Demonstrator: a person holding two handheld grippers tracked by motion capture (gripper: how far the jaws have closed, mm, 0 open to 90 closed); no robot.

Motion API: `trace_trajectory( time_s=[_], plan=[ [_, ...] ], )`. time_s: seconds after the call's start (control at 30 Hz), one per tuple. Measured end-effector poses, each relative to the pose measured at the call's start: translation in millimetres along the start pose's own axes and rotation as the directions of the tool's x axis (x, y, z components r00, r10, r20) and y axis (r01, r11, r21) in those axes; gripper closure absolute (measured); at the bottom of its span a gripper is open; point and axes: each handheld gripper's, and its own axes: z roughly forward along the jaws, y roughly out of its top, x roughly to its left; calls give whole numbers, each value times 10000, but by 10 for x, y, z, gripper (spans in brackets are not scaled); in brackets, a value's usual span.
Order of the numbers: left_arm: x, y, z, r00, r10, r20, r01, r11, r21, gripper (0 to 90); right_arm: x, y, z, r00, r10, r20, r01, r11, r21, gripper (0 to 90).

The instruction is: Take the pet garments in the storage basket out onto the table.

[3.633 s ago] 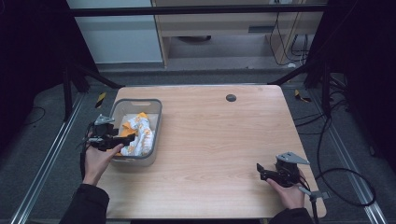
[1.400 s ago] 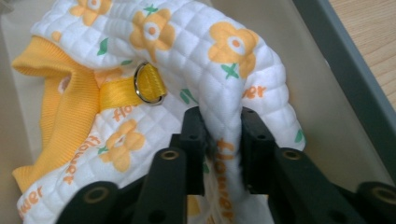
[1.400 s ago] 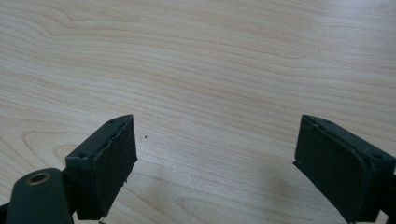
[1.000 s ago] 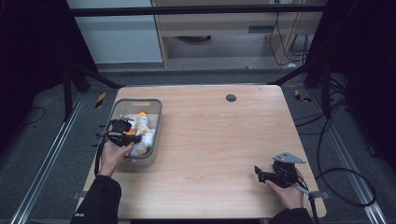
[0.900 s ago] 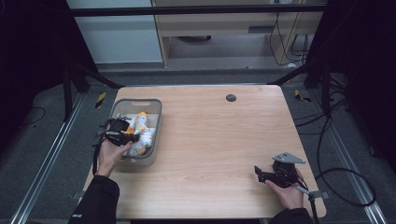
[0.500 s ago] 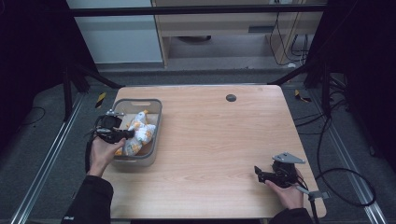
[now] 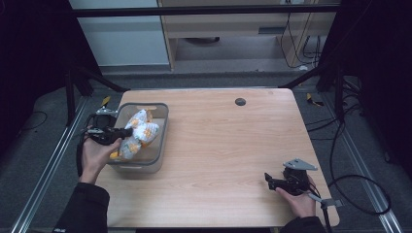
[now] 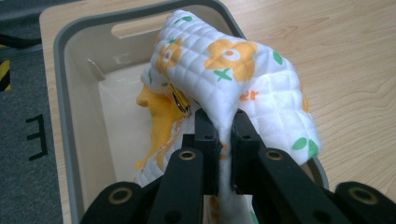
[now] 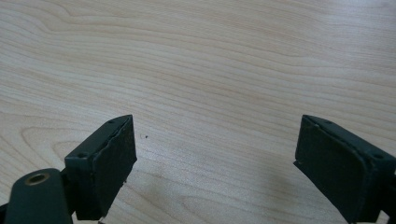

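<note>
Quilted cloth (image 8: 233, 79), white with orange flowers and green leaves, was found pinched between the pressed-together jaws of the left gripper (image 8: 218, 122), with a fold of the fabric clamped at the pads. In the high view the left gripper (image 7: 127, 131) was seen at the near left wall of the grey bin (image 7: 160, 108), and the cloth (image 7: 138, 133) was held partly raised, its lower end hanging inside the bin. Against the earlier frames, the cloth was noted as lifted and drawn up out of a flat heap on the bin floor, and the left gripper was found higher and nearer the bin's left rim than a second before. An orange piece of fabric (image 8: 159, 109) was seen beneath the cloth against the bin floor. The right gripper (image 7: 268, 180) was recorded unmoved at the near right corner of the wooden table (image 7: 228, 145), jaws spread wide over bare wood with nothing between them, as confirmed in the right gripper view (image 9: 212, 163).

Writing: a single dark letter "E" (image 8: 36, 136) was read on the floor beside the table. No brand could be read on the cloth.

Count: two grippers, one bin, one patterned cloth, one round dark grommet (image 7: 240, 101) at the table's far edge.
</note>
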Motion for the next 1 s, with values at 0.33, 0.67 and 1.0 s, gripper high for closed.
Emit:
trace_trajectory(
  time_s=[0.33,0.67,1.0],
  plan=[
    [-44,58,-199,9996,246,119,-244,9995,-209,840,3,1,-8,10000,40,-11,-40,10000,-37,125],
    [-161,131,-402,9966,748,354,-733,9965,-411,840,-3,4,-18,10000,34,49,-34,9999,-160,125],
    [-313,215,-559,9913,1168,608,-1127,9914,-667,840,-8,6,-28,9999,71,80,-69,9996,-265,125]
  ],
)
